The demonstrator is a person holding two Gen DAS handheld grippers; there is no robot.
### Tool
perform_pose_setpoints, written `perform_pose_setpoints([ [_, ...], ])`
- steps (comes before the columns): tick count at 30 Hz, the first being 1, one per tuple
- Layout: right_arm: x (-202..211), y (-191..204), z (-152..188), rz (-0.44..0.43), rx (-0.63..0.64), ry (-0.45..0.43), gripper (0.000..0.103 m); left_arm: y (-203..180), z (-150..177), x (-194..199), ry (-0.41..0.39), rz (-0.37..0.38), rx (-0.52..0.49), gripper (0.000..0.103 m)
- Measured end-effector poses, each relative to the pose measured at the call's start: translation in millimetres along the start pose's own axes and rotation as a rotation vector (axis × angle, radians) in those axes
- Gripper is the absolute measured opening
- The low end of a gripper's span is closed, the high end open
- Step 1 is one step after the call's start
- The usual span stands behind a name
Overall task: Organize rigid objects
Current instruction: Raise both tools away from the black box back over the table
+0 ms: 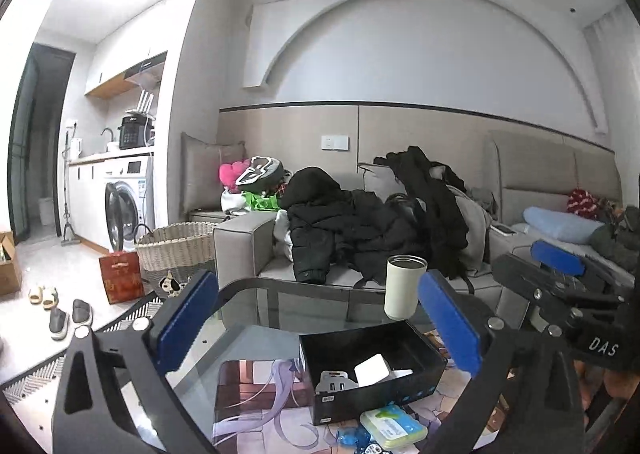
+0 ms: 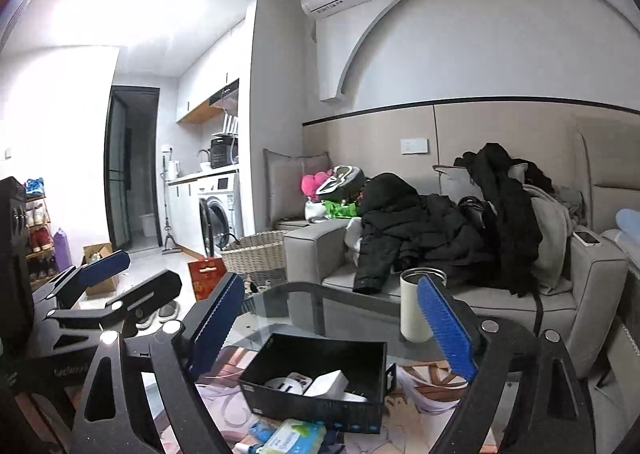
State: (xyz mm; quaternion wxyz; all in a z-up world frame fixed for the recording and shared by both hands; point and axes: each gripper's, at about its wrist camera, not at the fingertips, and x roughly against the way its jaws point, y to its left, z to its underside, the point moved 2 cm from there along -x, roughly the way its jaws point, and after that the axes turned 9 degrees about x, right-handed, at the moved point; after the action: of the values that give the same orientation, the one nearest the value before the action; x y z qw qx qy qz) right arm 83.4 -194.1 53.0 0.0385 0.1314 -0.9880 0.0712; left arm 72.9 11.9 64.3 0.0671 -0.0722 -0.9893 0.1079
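— Where's the open black cardboard box (image 1: 372, 374)?

— On the glass-topped table (image 1: 256, 318), white chargers (image 1: 372, 371) inside, a cream steel tumbler (image 1: 404, 286) just behind it.

— And the grippers?

— Left gripper (image 1: 320, 326) and right gripper (image 2: 340, 328) both hover above the box — blue-padded fingers spread wide, nothing between them.

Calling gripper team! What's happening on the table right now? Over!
Left hand-held gripper open, empty. Right hand-held gripper open, empty. Black box on table, chargers inside. White cup stands behind it, nothing blocking.
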Motion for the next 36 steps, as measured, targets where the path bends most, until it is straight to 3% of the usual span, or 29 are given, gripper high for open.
perform_pose_setpoints([
  [10, 6, -2, 3, -0.012, -0.023, 0.019, 0.09, 5, 6, 6, -0.012, -0.03, -0.007, 0.102],
  [17, -12, 1, 12, -0.036, -0.043, 0.099, 0.09, 10, 14, -7, 0.067, -0.071, -0.01, 0.102],
  [24, -47, 7, 36, -0.077, -0.063, 0.291, 0.09, 22, 38, -32, 0.239, -0.125, -0.02, 0.102],
  [31, -83, 16, 74, -0.118, -0.096, 0.487, 0.089, 34, 57, -43, 0.35, -0.151, -0.035, 0.102],
  [36, -105, 25, 106, -0.157, -0.127, 0.635, 0.083, 44, 80, -55, 0.474, -0.175, -0.051, 0.102],
])
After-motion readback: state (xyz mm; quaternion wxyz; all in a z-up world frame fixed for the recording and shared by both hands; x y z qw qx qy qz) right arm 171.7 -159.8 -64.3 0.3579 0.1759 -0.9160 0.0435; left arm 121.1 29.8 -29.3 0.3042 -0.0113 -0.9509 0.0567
